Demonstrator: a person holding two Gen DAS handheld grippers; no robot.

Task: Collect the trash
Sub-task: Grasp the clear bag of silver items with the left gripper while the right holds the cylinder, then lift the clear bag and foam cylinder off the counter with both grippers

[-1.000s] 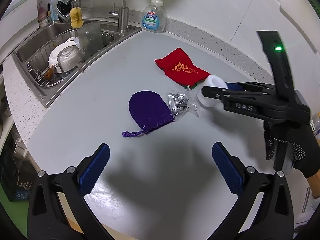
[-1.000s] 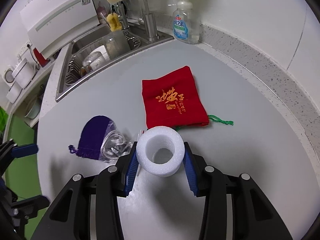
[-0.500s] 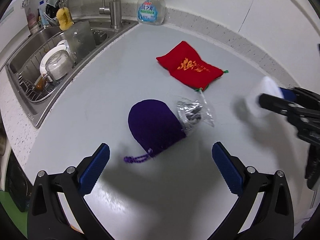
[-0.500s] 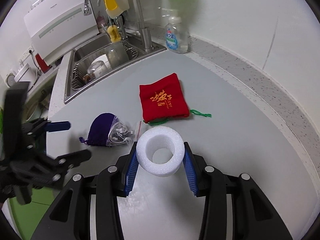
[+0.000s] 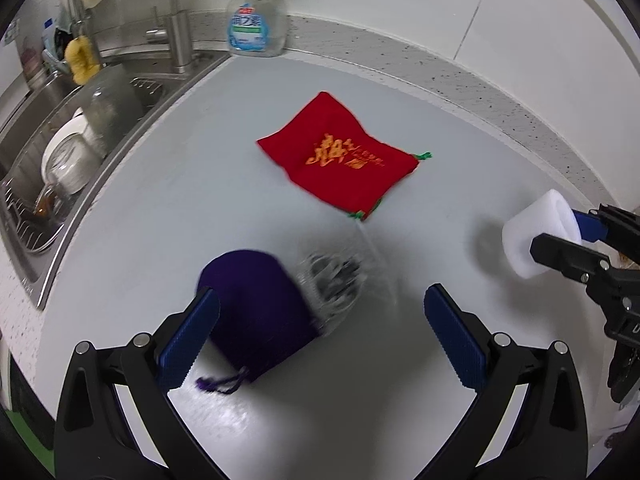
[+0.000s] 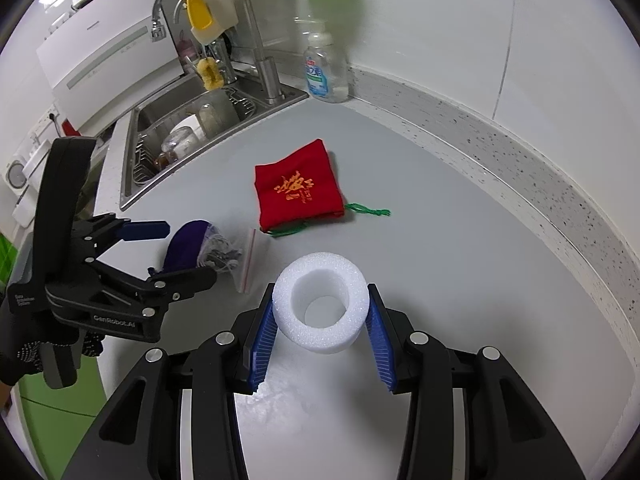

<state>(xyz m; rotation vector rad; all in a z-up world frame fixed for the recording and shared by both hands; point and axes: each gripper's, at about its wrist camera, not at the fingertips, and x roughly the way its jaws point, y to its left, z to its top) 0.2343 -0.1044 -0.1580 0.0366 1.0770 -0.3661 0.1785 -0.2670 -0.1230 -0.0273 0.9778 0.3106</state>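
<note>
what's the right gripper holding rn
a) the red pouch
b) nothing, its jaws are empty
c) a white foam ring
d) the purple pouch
c: the right gripper has its jaws pressed on both sides of the white foam ring, while the red pouch lies flat on the counter farther off.

A home kitchen: a steel sink (image 6: 192,120) full of dishes (a sponge hangs by the tap (image 6: 256,52)), a soap bottle (image 5: 256,20), and a grey bench (image 5: 280,100) against tiled walls.

Black claw (image 6: 320,336) — blue ribbed pads (image 6: 262,336), silver screws, black dotted glove (image 6: 20,354)
</note>
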